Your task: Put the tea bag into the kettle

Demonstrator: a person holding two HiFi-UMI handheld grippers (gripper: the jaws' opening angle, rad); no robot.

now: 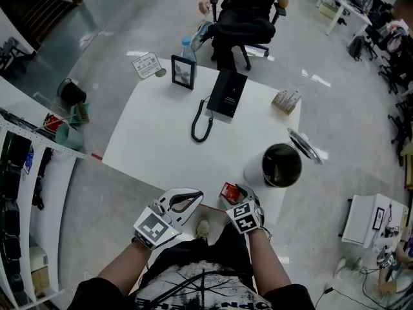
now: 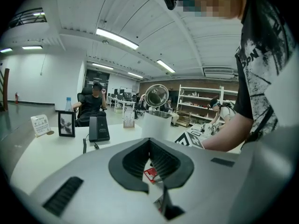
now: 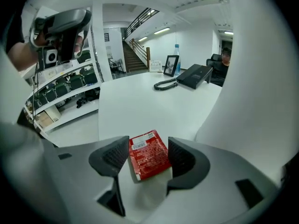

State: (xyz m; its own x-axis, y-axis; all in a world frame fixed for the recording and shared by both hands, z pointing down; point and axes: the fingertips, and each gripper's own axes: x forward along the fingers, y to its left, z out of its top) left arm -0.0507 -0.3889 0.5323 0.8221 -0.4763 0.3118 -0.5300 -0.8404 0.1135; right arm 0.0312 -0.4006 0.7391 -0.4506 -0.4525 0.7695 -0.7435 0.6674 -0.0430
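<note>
While straddling the tea bag [image 3: 147, 155] with the right gripper [image 3: 148, 148], not pinching it yet — spread wide at the jaws, clear of the red packet on both sides. Lies flat on the table [image 1: 161, 134], near the kettle [image 1: 281, 165], to its left and on its near side, right at the table's rim. Holding nothing with the left gripper [image 2: 150, 160] either: parted, empty, further to the left of the kettle. Could easily go wrong on closing: flat and thin, so likely to slide or buckle out sideways if squeezed off-centre, or to get nudged over the rim beside it. Could also snag at the kettle's open mouth — raised lid [image 1: 303, 146] just behind it — if carried crooked or dangling low.
</note>
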